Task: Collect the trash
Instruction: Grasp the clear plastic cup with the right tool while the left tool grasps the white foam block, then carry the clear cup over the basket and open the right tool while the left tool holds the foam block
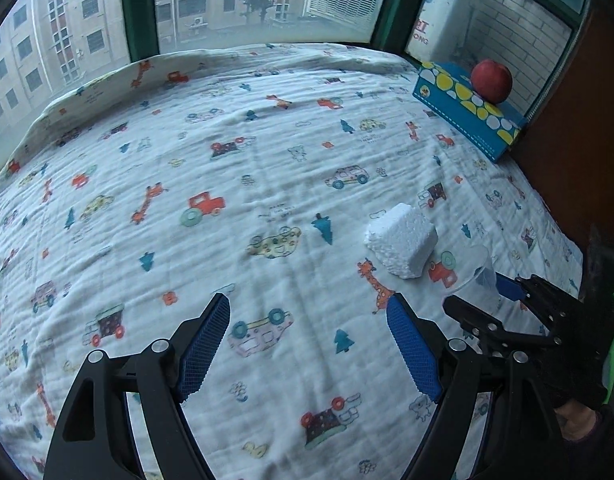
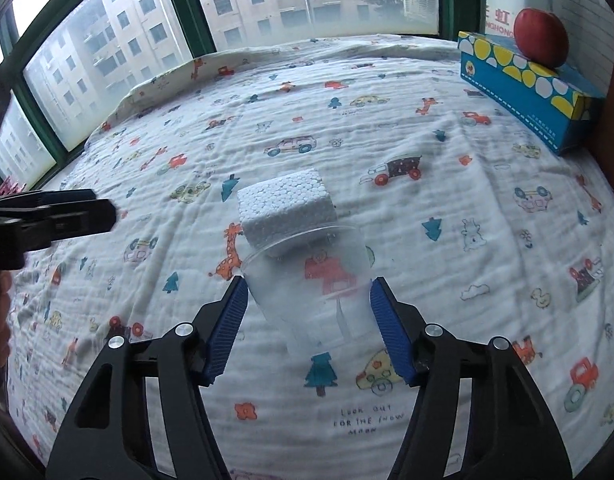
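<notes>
A: Where was the trash?

B: On the cloth (image 1: 267,184), the white one printed with cars, giraffes and trees. A foam block (image 2: 285,210) lay right of centre, nearer the near edge than the window. A clear plastic cup (image 2: 315,288) lay on its side just on the near side of it, rim toward the block. In the right wrist view the rim overlapped the block's near edge; I could not tell whether they touched.

A: And the right gripper (image 2: 307,320)?

B: Its fingers (image 2: 391,332) stood on either side of the cup, blue pads against the cup's walls by the look of it, about half open. The left wrist view showed the same: the cup between the right gripper's tips, near the right edge.

A: Was the cup lifted?

B: I could not tell; it seemed low over the cloth or on it.

A: The left gripper (image 1: 309,344)?

B: Wide open, holding nothing. It hovered over bare cloth, left of the block and nearer than it. From the right wrist view only its black tip showed at the left edge.

A: Anything else there?

B: A blue box (image 1: 467,108) with yellow and white dots at the far right, by the window (image 1: 227,0), with a red apple (image 1: 491,81) on top. Well apart from the trash.
</notes>
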